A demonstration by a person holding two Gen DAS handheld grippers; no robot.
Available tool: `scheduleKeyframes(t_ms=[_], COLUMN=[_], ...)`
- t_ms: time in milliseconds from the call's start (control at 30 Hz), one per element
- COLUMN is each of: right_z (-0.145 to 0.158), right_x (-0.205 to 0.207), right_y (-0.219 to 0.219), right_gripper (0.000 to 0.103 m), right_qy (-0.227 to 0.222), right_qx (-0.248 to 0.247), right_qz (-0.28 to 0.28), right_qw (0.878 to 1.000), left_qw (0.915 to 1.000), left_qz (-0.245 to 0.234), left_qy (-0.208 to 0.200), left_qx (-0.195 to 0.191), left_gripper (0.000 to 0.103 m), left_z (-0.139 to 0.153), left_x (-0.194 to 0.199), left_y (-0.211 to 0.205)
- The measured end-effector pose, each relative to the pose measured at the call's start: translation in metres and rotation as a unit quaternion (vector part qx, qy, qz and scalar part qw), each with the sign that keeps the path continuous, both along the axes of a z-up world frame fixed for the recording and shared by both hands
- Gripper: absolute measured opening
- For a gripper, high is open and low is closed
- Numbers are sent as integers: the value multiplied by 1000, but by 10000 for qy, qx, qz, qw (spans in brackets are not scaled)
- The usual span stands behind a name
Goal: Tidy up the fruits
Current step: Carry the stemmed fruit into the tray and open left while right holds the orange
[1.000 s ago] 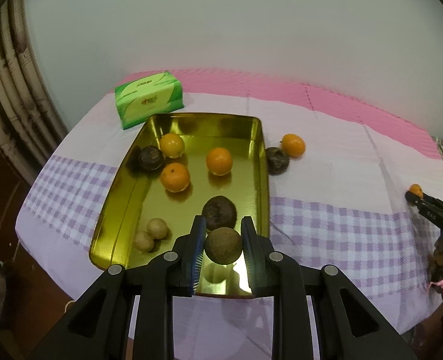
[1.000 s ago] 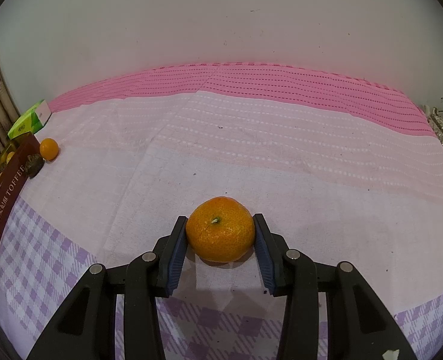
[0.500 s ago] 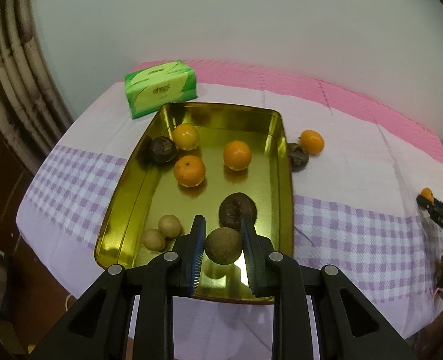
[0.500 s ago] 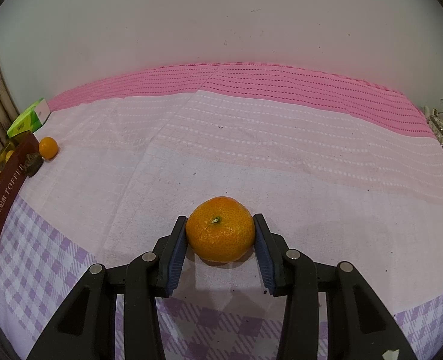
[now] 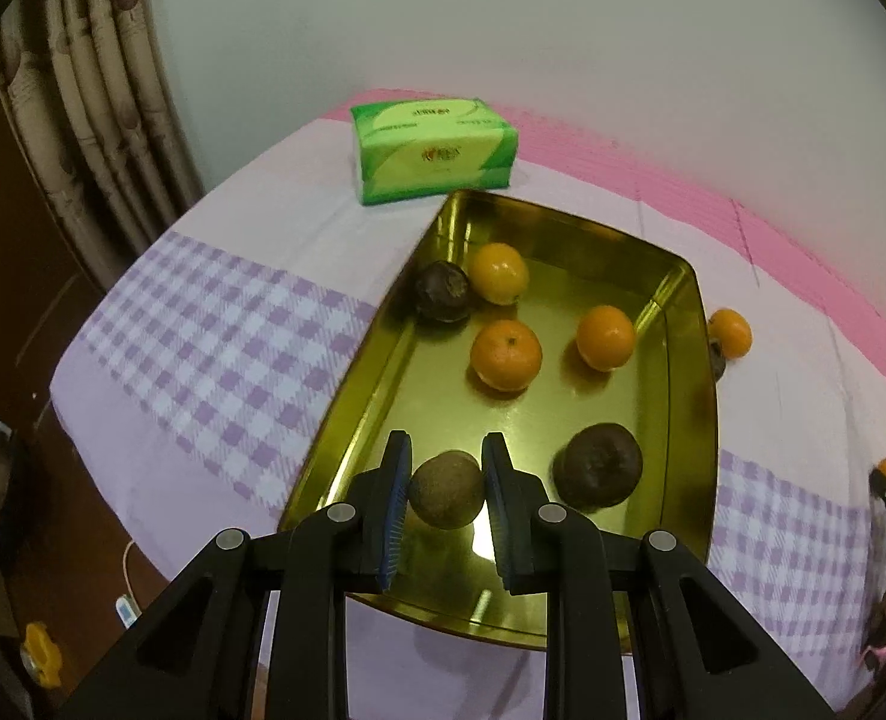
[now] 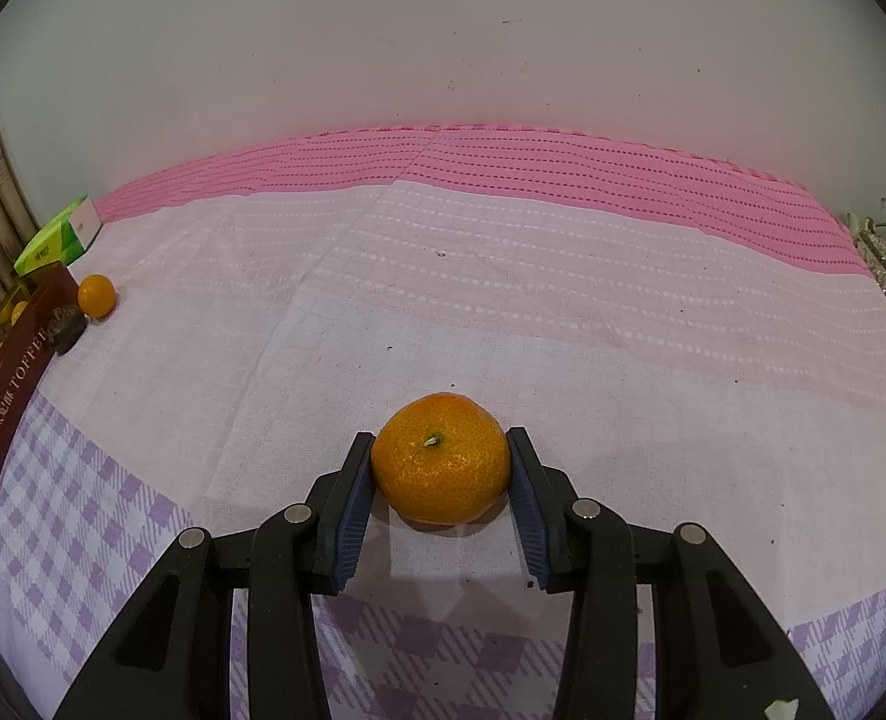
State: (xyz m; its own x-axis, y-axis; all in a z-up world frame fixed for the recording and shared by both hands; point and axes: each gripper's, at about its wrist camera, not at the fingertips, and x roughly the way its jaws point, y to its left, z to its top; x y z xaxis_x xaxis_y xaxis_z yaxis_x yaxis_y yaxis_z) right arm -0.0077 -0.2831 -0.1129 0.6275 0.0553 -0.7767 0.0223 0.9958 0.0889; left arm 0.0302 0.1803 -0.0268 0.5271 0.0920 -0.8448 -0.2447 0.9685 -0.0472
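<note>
The left gripper (image 5: pixel 446 495) is clamped on a brown round fruit (image 5: pixel 446 498), held over the near end of the gold tray (image 5: pixel 691 420); just right of it lies a dark fruit (image 5: pixel 598 473), and ahead sit 3 oranges. Released here, the fruit may roll into its neighbours on the slick tray. The right gripper (image 6: pixel 441 468) squeezes a mandarin (image 6: pixel 441 459) resting on the tablecloth (image 6: pixel 502 300); 2 fruits remain outside the tray.
</note>
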Motion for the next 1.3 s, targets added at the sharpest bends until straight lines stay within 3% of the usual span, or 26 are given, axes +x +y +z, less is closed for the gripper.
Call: scheduleKeyframes(t_ms=[267,1300], right_z=[0,0], right_x=[0,0], right_y=[0,0], right_gripper=[41,40], right_qy=[0,1], right_qx=[-5,-14], right_qz=[1,6], right_qw=[10000,10000], left_qw=[9989,9953], left_qz=[-399,-790], left_qy=[-31,336], left_qx=[228,451], left_gripper=[25,25], left_z=[-3,-22], left_x=[2,7], left_y=[-24,-48])
